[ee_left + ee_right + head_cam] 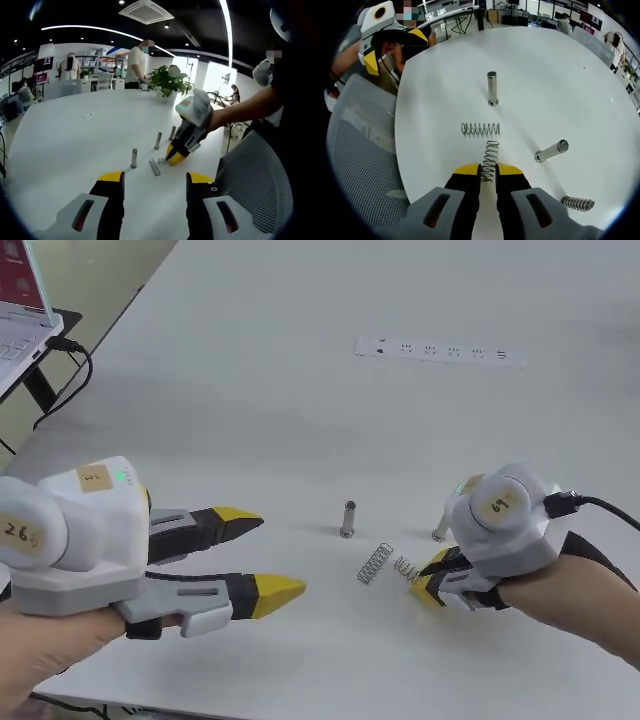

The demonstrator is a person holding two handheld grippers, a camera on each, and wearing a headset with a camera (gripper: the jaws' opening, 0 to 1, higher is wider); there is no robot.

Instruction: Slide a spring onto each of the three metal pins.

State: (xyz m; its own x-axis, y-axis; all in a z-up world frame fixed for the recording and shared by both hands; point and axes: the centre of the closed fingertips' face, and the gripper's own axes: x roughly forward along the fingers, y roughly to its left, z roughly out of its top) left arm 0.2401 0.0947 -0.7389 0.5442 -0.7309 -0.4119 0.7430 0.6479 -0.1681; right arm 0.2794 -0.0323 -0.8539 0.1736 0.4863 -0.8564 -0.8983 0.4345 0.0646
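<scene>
Left gripper (275, 558): held low above the white table (250, 420), jaws wide apart, nothing between them. Right gripper (488, 170): jaws drawn close on the near end of a coiled steel wire spring (490, 152) that lies on the table. A second wire spring (480, 129) lies crosswise just beyond it. An upright silver metal pin (492, 88) stands farther on. A second silver pin (551, 150) and a third wire spring (577, 203) sit to that view's right.

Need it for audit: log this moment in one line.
right claw: shut on spring | left claw: open | upright pin: bare | second spring: loose
</scene>
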